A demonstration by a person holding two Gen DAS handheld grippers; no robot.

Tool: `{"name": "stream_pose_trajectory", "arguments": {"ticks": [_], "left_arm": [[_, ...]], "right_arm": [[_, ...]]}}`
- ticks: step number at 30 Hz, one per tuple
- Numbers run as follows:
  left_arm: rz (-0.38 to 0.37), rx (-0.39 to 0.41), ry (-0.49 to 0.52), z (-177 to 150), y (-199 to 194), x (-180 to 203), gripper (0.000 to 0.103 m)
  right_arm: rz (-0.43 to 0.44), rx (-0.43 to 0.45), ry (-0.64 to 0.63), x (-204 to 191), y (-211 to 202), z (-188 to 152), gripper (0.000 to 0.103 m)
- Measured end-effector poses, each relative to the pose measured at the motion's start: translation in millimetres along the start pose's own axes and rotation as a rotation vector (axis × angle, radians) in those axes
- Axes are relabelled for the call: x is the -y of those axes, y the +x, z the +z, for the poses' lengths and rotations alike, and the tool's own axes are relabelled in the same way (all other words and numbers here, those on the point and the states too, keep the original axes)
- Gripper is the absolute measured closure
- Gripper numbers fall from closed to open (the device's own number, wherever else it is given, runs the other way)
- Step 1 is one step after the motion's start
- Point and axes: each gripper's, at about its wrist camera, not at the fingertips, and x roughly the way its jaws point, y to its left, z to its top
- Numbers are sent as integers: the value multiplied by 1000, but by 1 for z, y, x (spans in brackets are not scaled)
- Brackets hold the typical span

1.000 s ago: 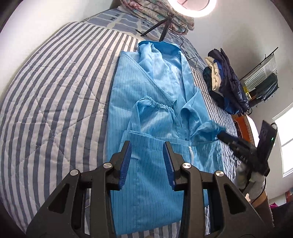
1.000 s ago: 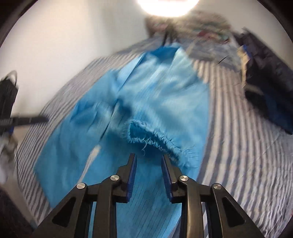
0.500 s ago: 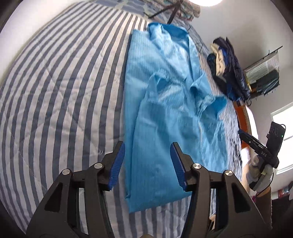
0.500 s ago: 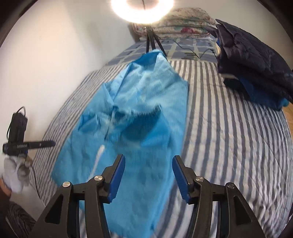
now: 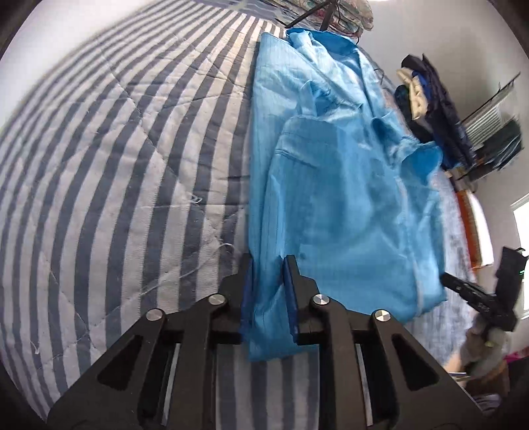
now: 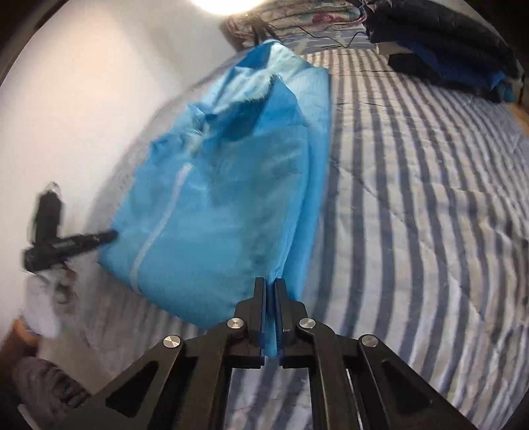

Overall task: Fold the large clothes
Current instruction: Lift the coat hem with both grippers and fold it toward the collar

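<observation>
A large light-blue coat [image 5: 334,172] lies lengthwise on the striped bed, sleeves folded in over its front, collar at the far end. My left gripper [image 5: 268,264] is at the coat's near left hem corner, its jaws narrowly apart with bunched blue cloth between them. In the right wrist view the same coat [image 6: 224,185] lies ahead and to the left. My right gripper [image 6: 270,284] is shut on the near right hem corner, which is pinched thin between the pads. Each gripper shows in the other's view: the right one [image 5: 476,294] and the left one [image 6: 66,244].
The blue and white striped quilt [image 5: 115,158] covers the bed. A pile of dark clothes [image 6: 443,43] sits at the far right side. A ring light on a tripod [image 6: 261,26] and folded bedding stand at the head. A white wall runs along the left.
Both grippers dropped from above the coat's middle to its near hem and closed from wide open onto the two hem corners. The sleeves lie where they were folded.
</observation>
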Motion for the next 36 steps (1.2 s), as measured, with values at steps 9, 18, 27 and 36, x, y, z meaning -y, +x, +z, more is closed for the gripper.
{"name": "stream_pose_trajectory", "arguments": {"ticks": [9,18,27,36], "left_arm": [[49,87,26,8,-38,20,84],[11,27,50,43,-33,29,44],[-184,-87,-135,52,22,-22,44],[-227,-97,-116,49,30,-11,95]], "right_arm": [[-19,154,-80,-17,-49,-2,83],[-27,162,-66,-7,-48,27,42],[212,56,63,33,0,23,39],[313,35,93,26,12,24,96]]}}
